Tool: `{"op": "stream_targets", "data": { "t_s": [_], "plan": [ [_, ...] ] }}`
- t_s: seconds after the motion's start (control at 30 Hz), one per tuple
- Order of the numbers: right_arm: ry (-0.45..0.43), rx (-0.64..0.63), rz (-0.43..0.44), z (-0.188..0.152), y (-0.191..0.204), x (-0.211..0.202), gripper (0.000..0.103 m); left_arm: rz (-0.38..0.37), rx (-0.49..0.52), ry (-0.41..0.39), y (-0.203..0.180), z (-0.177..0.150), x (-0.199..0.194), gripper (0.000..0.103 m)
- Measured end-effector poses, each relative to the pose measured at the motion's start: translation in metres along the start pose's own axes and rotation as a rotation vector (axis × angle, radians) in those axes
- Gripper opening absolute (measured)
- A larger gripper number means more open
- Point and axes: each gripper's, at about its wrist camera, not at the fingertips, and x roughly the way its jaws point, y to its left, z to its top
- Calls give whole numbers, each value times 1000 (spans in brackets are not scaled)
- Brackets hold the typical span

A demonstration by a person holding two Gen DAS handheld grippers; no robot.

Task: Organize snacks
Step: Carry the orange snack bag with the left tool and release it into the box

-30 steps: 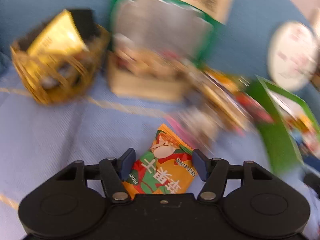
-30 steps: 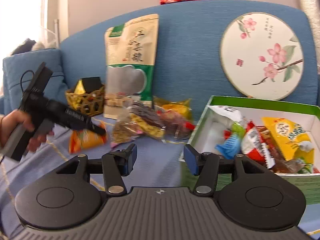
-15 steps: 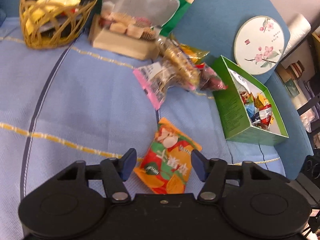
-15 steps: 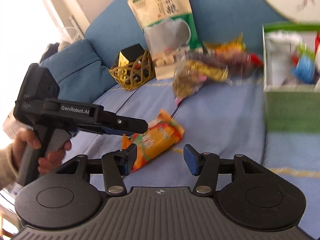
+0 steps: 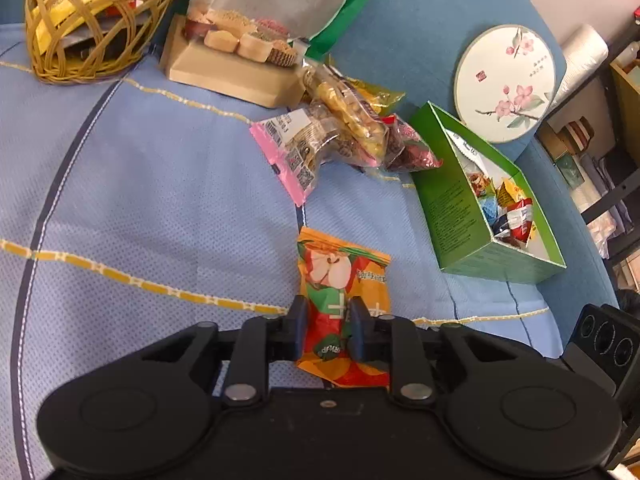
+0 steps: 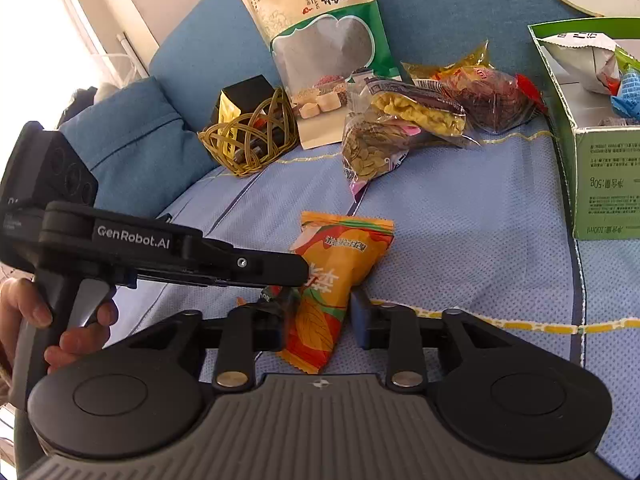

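Orange snack packet (image 5: 344, 280) flat on the light blue sofa cover (image 5: 140, 200), near the cover's front edge, well apart from the pile of clear bags (image 5: 340, 136) further back. Left hand-held gripper (image 5: 326, 330) clamped tight on the packet's near end, jaws just closed, wrapper bunched between the pads. Right hand-held gripper (image 6: 318, 320) also at the same packet (image 6: 340, 276), jaws just narrowed, left pad against the wrapper, right pad just beside its edge; contact on that side not certain. Left hand-held gripper seen from the right wrist as a black bar reaching in from the left, held by a hand (image 6: 60, 320) on its grip.

Open green box (image 5: 460, 216) with small wrapped snacks inside, toward the cover's right edge. Woven basket (image 5: 80, 40) at the back left corner, tall green-and-cream bag (image 6: 320, 40) leaning on the blue backrest beside it. Round floral plate (image 5: 504, 84) propped against the backrest behind the box.
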Motion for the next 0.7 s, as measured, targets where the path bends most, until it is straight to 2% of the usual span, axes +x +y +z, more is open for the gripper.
{"op": "stream_targets", "data": {
  "t_s": [0.03,0.07,0.33,0.7],
  "plan": [
    [-3,-1,-2,2,0,-3,28,-2,2,-2,-2,0,-1,0],
    [-14,-6,-5,5,0,-7,24,-9,5,-5,-4,1,-2,0],
    [-181,-73,-71,32,-3,-54,22,-99,58,-86,-54,32,-4,0],
    [-354,6,-191,62,-50,-106,22,-170,183,-103,-138,75,39,0]
  ]
}}
